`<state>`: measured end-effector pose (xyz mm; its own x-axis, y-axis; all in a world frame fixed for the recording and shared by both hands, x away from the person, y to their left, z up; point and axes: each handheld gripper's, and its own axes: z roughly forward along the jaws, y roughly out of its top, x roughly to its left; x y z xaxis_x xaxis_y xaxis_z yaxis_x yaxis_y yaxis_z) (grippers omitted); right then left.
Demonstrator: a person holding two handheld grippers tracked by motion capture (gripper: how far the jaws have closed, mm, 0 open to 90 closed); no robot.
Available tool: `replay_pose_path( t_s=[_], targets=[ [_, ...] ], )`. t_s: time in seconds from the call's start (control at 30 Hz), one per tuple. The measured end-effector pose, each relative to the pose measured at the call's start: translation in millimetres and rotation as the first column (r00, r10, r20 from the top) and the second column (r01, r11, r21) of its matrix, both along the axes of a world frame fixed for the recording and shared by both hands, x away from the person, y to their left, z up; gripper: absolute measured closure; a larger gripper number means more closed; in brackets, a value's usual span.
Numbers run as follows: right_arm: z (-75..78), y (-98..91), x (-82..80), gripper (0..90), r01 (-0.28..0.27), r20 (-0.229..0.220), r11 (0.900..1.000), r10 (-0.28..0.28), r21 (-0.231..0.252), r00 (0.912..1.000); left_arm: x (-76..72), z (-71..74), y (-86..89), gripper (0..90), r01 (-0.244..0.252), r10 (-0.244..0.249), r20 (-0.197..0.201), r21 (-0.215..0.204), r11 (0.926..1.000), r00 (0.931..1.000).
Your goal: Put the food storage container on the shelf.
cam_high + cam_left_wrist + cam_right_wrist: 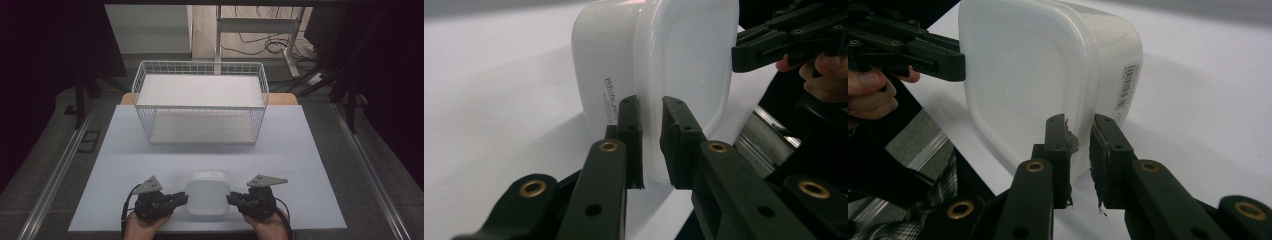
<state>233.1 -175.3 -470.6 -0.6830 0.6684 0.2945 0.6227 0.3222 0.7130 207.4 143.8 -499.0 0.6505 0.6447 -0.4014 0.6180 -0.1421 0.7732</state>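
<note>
A: What step is this?

B: Both grippers pinch the box's (207, 192) lid rim: left gripper (651, 145) on one side, right gripper (1080, 155) on the side opposite, jaws nearly closed on it. Likely a lift toward the basket (200, 102) ahead, needing level, matched motion.

A: Anything unclear?

B: Its contents are hidden, and the label is too small to read.
</note>
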Motion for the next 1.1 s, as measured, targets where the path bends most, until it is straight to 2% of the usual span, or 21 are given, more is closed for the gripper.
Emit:
replay_pose_path(
  t_s=[0.13,0.2,0.47,0.5,0.8,1.1],
  targets=[
    [4.0,-0.2,1.6,77.7,0.001,0.034,0.9998,-0.001,0.019,0.9994,2.7,4.0,1.9,80.1,-0.003,0.003,0.023,-0.007,1.0,0.9997],
    [7.9,1.6,3.3,77.7,0.001,0.068,0.9997,-0.003,0.024,0.9977,4.2,6.0,2.3,80.2,-0.011,0.011,0.029,-0.008,0.9999,0.9995],
    [12.2,3.9,12.8,77.7,0.005,0.104,0.999,-0.01,0.045,0.9945,17.5,13.1,5.2,80.2,-0.019,0.019,0.051,-0.012,0.9998,0.9985],
    [14.4,4.5,17.1,77.7,0.005,0.12,0.9987,-0.011,0.051,0.9927,19.3,13.9,5.4,80.2,-0.02,0.02,0.051,-0.011,0.9997,0.9985],
    [20.7,10.8,36.7,77.7,0.007,0.155,0.9983,-0.016,0.057,0.9877,38.6,23.7,9.2,80.2,-0.049,0.049,0.076,-0.002,0.9988,0.9959],
    [30.1,12.1,60.2,77.2,0.044,0.17,0.9976,-0.052,0.054,0.9841,61.8,34.1,6.0,80.2,-0.058,0.058,0.104,-0.005,0.9983,0.9929]
  ],
)
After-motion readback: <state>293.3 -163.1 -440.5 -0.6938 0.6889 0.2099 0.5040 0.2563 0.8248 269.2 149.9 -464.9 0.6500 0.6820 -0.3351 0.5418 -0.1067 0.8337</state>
